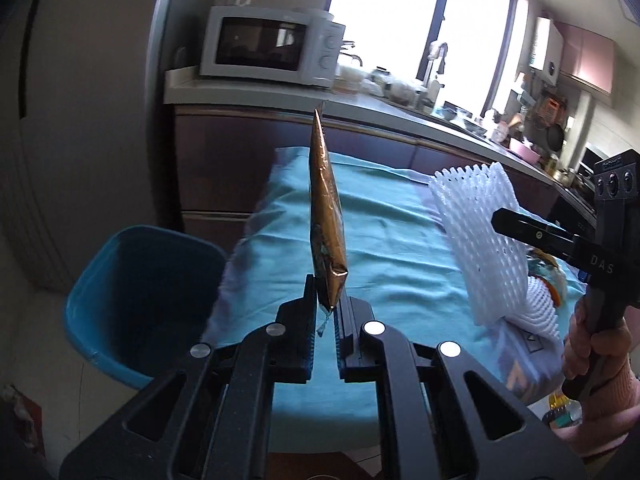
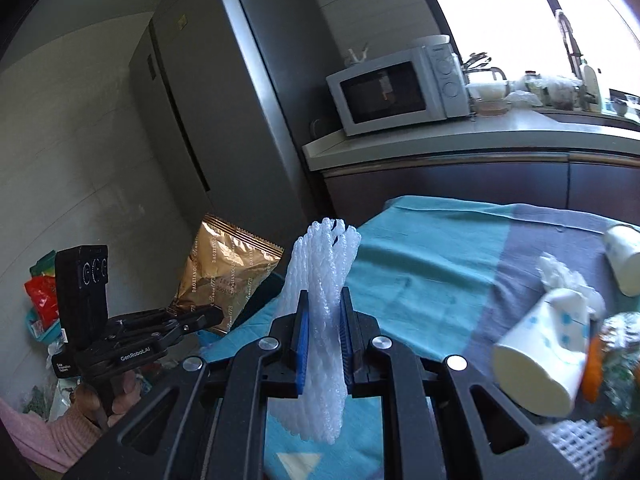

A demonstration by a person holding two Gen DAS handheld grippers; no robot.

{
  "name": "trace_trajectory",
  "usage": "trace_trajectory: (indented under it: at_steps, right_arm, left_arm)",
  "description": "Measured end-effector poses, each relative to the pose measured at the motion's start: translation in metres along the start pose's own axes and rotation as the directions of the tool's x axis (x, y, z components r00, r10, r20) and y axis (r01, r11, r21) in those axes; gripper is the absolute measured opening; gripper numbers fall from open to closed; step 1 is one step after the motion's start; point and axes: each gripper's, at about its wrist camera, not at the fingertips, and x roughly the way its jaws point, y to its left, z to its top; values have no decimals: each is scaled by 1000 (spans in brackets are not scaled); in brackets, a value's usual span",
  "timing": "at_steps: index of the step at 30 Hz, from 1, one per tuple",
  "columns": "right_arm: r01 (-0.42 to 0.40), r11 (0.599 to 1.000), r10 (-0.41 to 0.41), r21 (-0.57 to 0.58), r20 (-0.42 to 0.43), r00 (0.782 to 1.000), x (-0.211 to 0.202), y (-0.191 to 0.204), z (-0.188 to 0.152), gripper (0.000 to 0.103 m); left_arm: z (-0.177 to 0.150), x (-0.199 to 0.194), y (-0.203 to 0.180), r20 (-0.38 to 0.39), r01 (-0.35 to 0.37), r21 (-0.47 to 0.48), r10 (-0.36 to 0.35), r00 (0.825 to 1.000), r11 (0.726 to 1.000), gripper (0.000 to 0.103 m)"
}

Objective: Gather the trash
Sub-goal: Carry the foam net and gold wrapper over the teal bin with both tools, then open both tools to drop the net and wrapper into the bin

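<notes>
- Left gripper [image 1: 326, 312] – jaws clamped on the bottom corner of a gold snack wrapper [image 1: 325, 216]; the wrapper stands upright, edge-on to the left wrist camera, and its broad face shows in the right wrist view [image 2: 226, 276].
- Right gripper [image 2: 324, 312] – jaws clamped on a white foam fruit net [image 2: 324, 308]; the net sticks up between the blue pads and hangs down below them.
- Both pieces are lifted clear of the table, above the teal cloth [image 1: 384, 248] near its left edge.
- Step in hand, as I judge it – carry phase: two bits of trash picked, neither dropped yet.
- Blue bin [image 1: 140, 300] sits on the floor just beside the table's left edge, mouth open, below and left of the wrapper.
- Next move calls for swinging each gripper over the bin mouth before letting go; the wrapper is nearer, and the net must cross the table edge first.
- More trash remains towards the table's right edge – two paper cups [image 2: 548, 352], crumpled tissue [image 2: 560, 276], another net piece [image 2: 576, 440] at the near right corner.
- Hard to make out: motion blur on the cups and on an orange item beside them; I cannot name that item.
- Inside of the bin is dark – contents not readable.
- The person shows only as a hand [image 1: 600, 344] and pink sleeve.
- Window glare washes out the counter behind.
</notes>
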Motion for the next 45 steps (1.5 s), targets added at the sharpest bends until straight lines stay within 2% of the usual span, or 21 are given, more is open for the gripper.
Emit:
trace_trajectory:
  at_steps: [6, 10, 16, 27, 31, 34, 36, 39, 45]
  right_arm:
    - [-82, 996, 77, -39, -106, 991, 73, 32, 16, 13]
    - [-118, 992, 109, -48, -165, 980, 112, 49, 24, 13]
    - [-142, 989, 128, -45, -236, 963, 161, 72, 31, 13]
    - [-96, 994, 67, -59, -372, 926, 237, 95, 27, 15]
    - [-75, 996, 49, -49, -410, 911, 254, 95, 22, 23]
    - [-60, 997, 38, -37, -429, 903, 259, 94, 20, 31]
    - [-57, 998, 37, -37, -419, 907, 257, 93, 20, 33]
    - [-50, 998, 29, -41, -403, 915, 247, 91, 19, 40]
    - [-65, 998, 53, -20, -375, 926, 229, 82, 21, 41]
  left_arm:
    - [-2, 5, 77, -40, -154, -87, 151, 988, 984, 8]
    - [-6, 13, 113, -77, -220, -129, 212, 974, 967, 8]
    - [-12, 30, 143, -145, -294, -146, 273, 951, 945, 9]
    - [-2, 65, 177, -199, -322, -161, 289, 936, 933, 10]
    - [-10, 68, 174, -202, -324, -177, 288, 936, 929, 12]
    - [-12, 67, 176, -191, -326, -199, 290, 938, 924, 19]
    - [-13, 67, 175, -185, -332, -208, 297, 937, 920, 20]
    - [-16, 60, 172, -170, -335, -217, 302, 938, 917, 23]
    - [-12, 47, 160, -122, -325, -210, 305, 944, 922, 31]
